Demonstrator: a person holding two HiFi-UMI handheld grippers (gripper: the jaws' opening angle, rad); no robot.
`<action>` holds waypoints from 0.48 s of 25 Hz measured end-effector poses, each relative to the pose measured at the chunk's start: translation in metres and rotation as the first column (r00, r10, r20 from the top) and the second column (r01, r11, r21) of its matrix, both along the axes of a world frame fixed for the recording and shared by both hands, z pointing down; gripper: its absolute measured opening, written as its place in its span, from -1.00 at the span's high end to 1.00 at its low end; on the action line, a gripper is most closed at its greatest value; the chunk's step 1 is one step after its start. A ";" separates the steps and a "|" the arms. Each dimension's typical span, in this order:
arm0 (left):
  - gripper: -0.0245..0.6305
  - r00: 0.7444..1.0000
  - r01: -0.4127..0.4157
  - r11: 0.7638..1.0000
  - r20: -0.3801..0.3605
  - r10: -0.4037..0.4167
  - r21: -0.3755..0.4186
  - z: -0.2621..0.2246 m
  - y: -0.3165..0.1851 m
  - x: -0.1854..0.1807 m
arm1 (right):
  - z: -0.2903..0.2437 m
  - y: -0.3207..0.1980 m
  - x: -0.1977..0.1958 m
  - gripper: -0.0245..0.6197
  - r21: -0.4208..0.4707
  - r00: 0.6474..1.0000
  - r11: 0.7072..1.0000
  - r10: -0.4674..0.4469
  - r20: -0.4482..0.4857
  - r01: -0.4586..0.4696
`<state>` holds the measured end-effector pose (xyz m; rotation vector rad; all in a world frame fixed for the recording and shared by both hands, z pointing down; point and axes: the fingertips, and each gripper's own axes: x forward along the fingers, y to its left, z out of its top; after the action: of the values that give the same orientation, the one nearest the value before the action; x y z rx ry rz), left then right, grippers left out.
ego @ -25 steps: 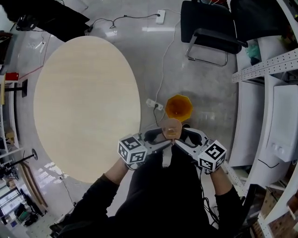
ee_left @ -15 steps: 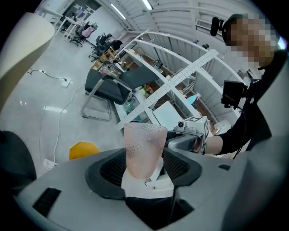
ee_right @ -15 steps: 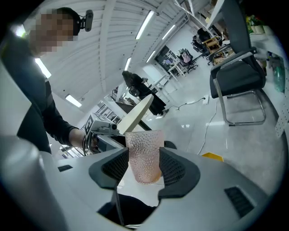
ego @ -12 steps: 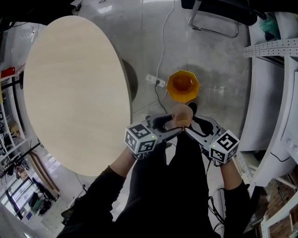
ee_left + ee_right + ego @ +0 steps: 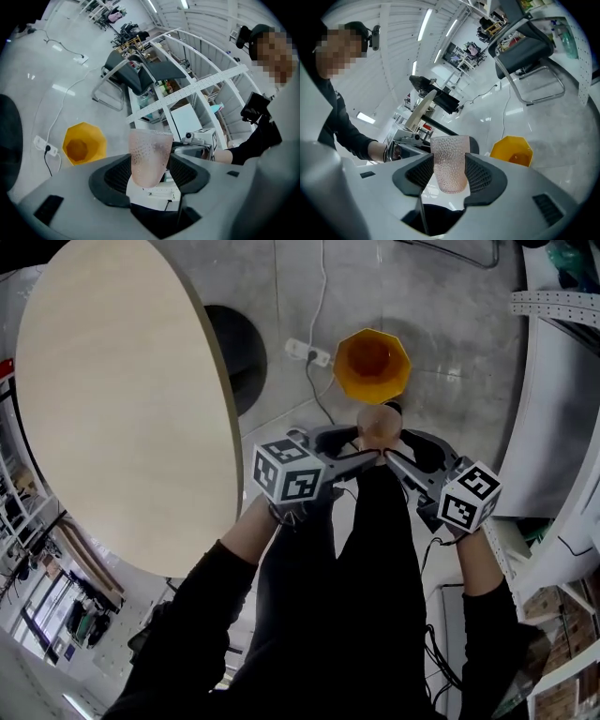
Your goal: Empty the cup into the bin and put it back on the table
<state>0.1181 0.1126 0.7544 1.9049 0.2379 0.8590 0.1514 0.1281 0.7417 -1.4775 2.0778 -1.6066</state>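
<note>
As the bin [image 5: 372, 364] nears, at 12 o'clock, left gripper [image 5: 359, 444] and right gripper [image 5: 396, 448] clamp the cup [image 5: 379, 426] upright; pouring likely comes next.

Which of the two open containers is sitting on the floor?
The yellow bin, many-sided, on the grey floor; the pink cup is held between the left gripper and right gripper.

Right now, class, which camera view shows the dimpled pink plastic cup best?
The right gripper view: the dimpled pink plastic cup stands upright and close, with most of its textured side in view. The left gripper view shows it nearly as well, also side-on. The head view shows it small, from above.
</note>
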 end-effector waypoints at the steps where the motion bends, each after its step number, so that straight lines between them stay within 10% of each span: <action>1: 0.12 1.000 0.007 1.000 0.009 -0.007 -0.015 0.005 0.001 0.001 | 0.005 0.001 0.001 0.29 -0.011 1.000 1.000 0.010 0.015 -0.009; 12: 0.12 0.993 0.084 0.988 0.088 -0.073 -0.128 0.034 -0.004 0.003 | 0.036 -0.005 0.006 0.29 -0.086 0.996 0.996 0.035 0.083 -0.028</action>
<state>0.1213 0.1083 0.7889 1.7405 0.1637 0.8462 0.1570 0.1229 0.7777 -1.4336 1.9549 -1.7342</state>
